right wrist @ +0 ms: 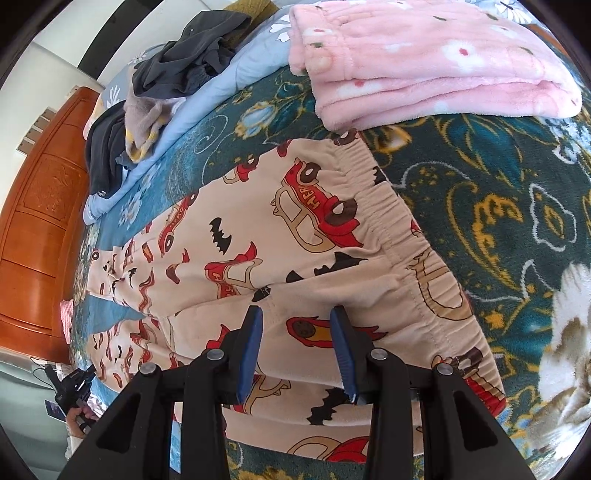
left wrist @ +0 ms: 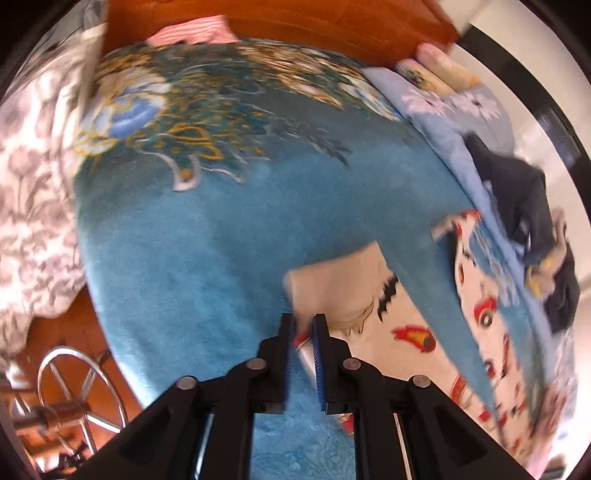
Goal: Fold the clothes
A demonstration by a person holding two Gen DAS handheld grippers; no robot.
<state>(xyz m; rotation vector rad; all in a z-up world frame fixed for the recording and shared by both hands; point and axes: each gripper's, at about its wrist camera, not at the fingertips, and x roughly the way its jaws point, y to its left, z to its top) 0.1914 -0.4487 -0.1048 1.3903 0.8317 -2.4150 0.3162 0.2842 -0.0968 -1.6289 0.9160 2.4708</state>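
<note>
Cream trousers printed with red cars and black bats (right wrist: 295, 240) lie flat on the blue patterned blanket (right wrist: 480, 192), with the elastic waistband (right wrist: 402, 218) on the right. My right gripper (right wrist: 297, 312) stands open just over the seat of the trousers, near the waistband, with nothing pinched. In the left wrist view the end of one trouser leg (left wrist: 340, 284) is turned over, showing its plain inside. My left gripper (left wrist: 303, 319) has its pads nearly together with the leg's hem between them. The other leg (left wrist: 480, 295) runs off to the right.
A folded pink fleece garment (right wrist: 424, 66) lies beyond the waistband. A heap of dark clothes (right wrist: 184, 55) sits on a light blue quilt (right wrist: 221, 85). A grey floral quilt (left wrist: 33, 184) lies at the left. An orange wooden headboard (left wrist: 295, 22) stands at the bed's end. A metal rack (left wrist: 74, 387) stands on the floor.
</note>
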